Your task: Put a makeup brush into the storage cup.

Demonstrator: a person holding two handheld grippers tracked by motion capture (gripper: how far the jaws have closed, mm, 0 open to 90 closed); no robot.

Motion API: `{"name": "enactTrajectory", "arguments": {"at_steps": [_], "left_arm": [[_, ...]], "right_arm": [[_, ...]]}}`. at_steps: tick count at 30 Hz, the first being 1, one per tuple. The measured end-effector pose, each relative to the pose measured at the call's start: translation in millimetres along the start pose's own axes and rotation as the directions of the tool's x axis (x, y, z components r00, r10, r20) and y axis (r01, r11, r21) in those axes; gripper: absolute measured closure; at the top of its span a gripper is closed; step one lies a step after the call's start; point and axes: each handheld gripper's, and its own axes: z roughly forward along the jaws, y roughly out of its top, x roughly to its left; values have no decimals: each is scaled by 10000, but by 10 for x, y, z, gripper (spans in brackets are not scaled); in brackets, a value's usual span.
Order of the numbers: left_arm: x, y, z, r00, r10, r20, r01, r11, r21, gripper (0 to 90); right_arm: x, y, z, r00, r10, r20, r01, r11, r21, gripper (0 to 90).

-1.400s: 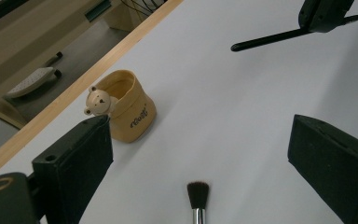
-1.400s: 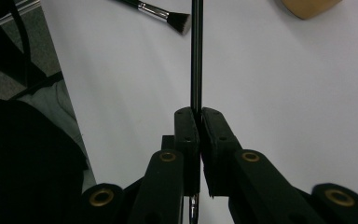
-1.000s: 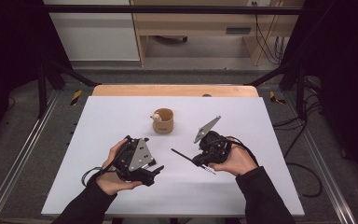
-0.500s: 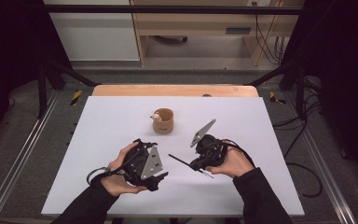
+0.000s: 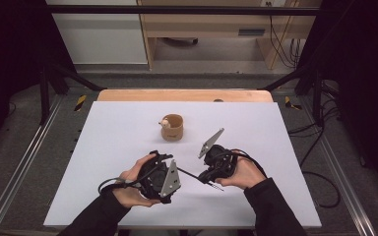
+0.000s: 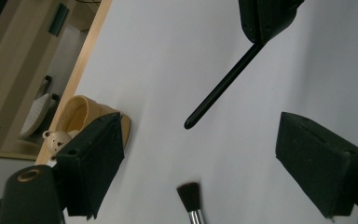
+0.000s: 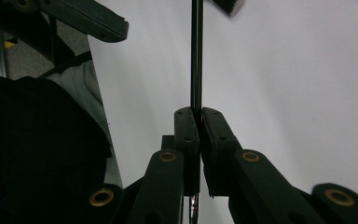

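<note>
The white table top (image 5: 103, 147) takes up the middle of the high view. The person's 2 forearms come in from its bottom edge.

The left gripper (image 6: 200, 123) sits low and left of centre in the high view, aimed across at the other hand. Its jaws stand well spread and have just been closing a little. The pads touch nothing. In its own view, the black bristle head (image 6: 189, 191) of a small brush with a silver ferrule rises from the bottom edge between the 2 pads. I cannot tell what carries it.

The right gripper (image 7: 198, 114) sits low and right of centre in the high view. Its jaws are pressed together, pinching a slim black handle (image 6: 219, 88), probably another brush. The handle sticks out towards the left gripper, and its rounded tip hangs above the table at the centre of the left gripper view. Gripped near one end, it leaves a long free length for the other hand to take, so this looks like a handover being lined up.

A round wooden cup (image 5: 173, 127) stands upright just above centre in the high view, well apart from both hands and likely where the brushes belong. A tiny bear figure (image 5: 165, 124) perches at its left rim.
</note>
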Motion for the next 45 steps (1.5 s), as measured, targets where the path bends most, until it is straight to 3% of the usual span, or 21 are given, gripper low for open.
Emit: {"name": "enactTrajectory", "arguments": {"at_steps": [7, 19, 25, 37, 44, 45], "left_arm": [[-51, 31, 40, 9976, 681, 123, -685, 9970, 348, 194], [-149, 80, 129, 9897, 1398, 312, -1414, 9883, 566, 270], [-235, 104, 179, 9762, 2151, 261, -2165, 9732, 769, 337], [-301, 147, 217, 9548, 2968, 181, -2972, 9513, 816, 518], [-338, 152, 252, 9396, 3401, 380, -3421, 9362, 808, 617], [-347, 151, 256, 9398, 3390, 420, -3414, 9363, 822, 629]], "right_arm": [[22, 13, 43, 9997, 43, -236, -38, 9998, 210, 859], [32, 22, 99, 9988, -83, -473, 101, 9992, 396, 859], [33, 27, 134, 9976, -278, -629, 312, 9980, 544, 859], [46, 34, 142, 9958, -336, -846, 387, 9975, 594, 859], [57, 46, 150, 9949, -338, -954, 400, 9971, 645, 859], [56, 49, 153, 9945, -377, -974, 441, 9970, 639, 859]]}}
